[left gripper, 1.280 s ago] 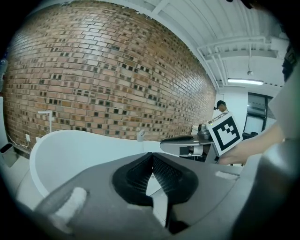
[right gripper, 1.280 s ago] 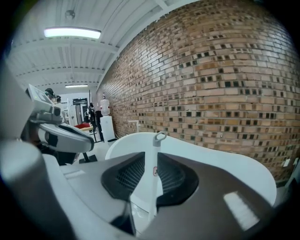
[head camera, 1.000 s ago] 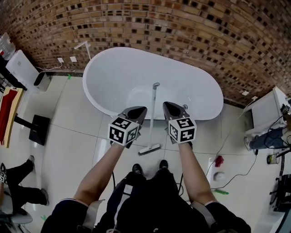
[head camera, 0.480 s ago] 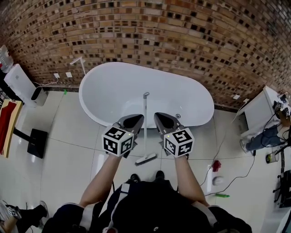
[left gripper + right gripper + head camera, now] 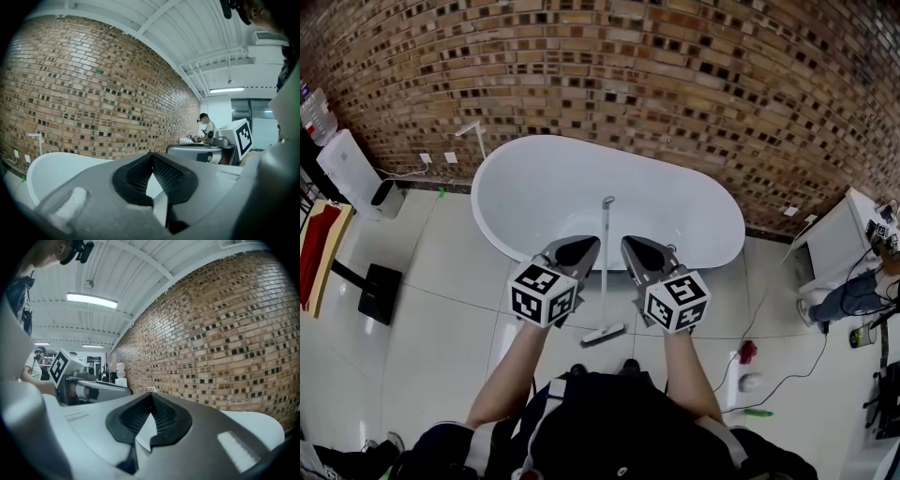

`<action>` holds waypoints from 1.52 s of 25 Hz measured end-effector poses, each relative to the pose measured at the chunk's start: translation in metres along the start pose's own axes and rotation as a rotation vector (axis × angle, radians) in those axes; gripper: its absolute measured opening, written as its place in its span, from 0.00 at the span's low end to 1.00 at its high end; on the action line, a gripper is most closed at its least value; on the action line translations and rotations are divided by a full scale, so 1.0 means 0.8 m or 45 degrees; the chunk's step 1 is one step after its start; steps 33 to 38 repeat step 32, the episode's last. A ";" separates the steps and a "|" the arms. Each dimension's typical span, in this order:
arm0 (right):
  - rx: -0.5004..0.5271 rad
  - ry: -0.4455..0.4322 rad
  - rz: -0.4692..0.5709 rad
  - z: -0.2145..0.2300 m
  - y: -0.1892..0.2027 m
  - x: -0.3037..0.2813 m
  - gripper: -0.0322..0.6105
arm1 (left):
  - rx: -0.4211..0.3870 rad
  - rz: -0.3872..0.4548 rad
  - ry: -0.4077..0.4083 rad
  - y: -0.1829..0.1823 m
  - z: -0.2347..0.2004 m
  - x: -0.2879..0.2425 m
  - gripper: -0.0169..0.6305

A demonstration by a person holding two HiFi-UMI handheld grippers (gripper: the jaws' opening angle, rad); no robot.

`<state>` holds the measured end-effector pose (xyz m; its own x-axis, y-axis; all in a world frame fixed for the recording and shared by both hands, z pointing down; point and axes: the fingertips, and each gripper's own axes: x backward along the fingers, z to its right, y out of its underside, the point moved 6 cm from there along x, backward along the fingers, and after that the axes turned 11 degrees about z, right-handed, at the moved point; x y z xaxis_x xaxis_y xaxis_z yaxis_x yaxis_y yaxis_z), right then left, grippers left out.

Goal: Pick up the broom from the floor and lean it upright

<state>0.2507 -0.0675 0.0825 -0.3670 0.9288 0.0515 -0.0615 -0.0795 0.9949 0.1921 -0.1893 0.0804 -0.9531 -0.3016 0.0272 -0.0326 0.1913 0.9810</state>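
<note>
Frame centre: broom (image 5: 604, 272) leaning on bathtub (image 5: 544, 187); likely light, stiff pole, grip mid-handle. Left gripper (image 5: 584, 244), right gripper (image 5: 631, 246) closed, empty.

Bright even light, strong fisheye edges

White tiled floor (image 5: 441, 291) carries the bathtub (image 5: 581, 187) and broom (image 5: 605, 334)

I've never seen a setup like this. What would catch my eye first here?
A big white bathtub stands on the tiled floor against a brick wall. In front of it a person holds out the left gripper and the right gripper, both shut and empty, with a broom standing between them, its head on the floor, its handle up at the tub's rim.
</note>
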 end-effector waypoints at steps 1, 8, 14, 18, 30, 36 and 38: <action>-0.002 -0.004 0.003 -0.001 -0.001 0.000 0.06 | 0.000 0.002 -0.001 -0.001 0.000 0.000 0.03; -0.019 -0.005 0.015 -0.002 -0.002 0.002 0.05 | 0.002 0.007 -0.007 -0.001 0.003 0.002 0.03; -0.025 -0.002 0.021 -0.001 -0.006 0.003 0.06 | 0.005 0.016 -0.012 -0.005 0.004 0.003 0.03; -0.016 -0.007 0.031 -0.003 -0.011 0.002 0.06 | 0.005 0.021 -0.015 -0.007 0.004 0.006 0.03; 0.004 -0.010 0.035 -0.006 -0.015 -0.003 0.05 | 0.004 0.035 -0.010 -0.011 0.000 0.011 0.03; 0.008 -0.012 0.034 -0.006 -0.016 -0.005 0.06 | 0.005 0.036 -0.009 -0.012 -0.002 0.011 0.03; 0.008 -0.012 0.034 -0.006 -0.016 -0.005 0.06 | 0.005 0.036 -0.009 -0.012 -0.002 0.011 0.03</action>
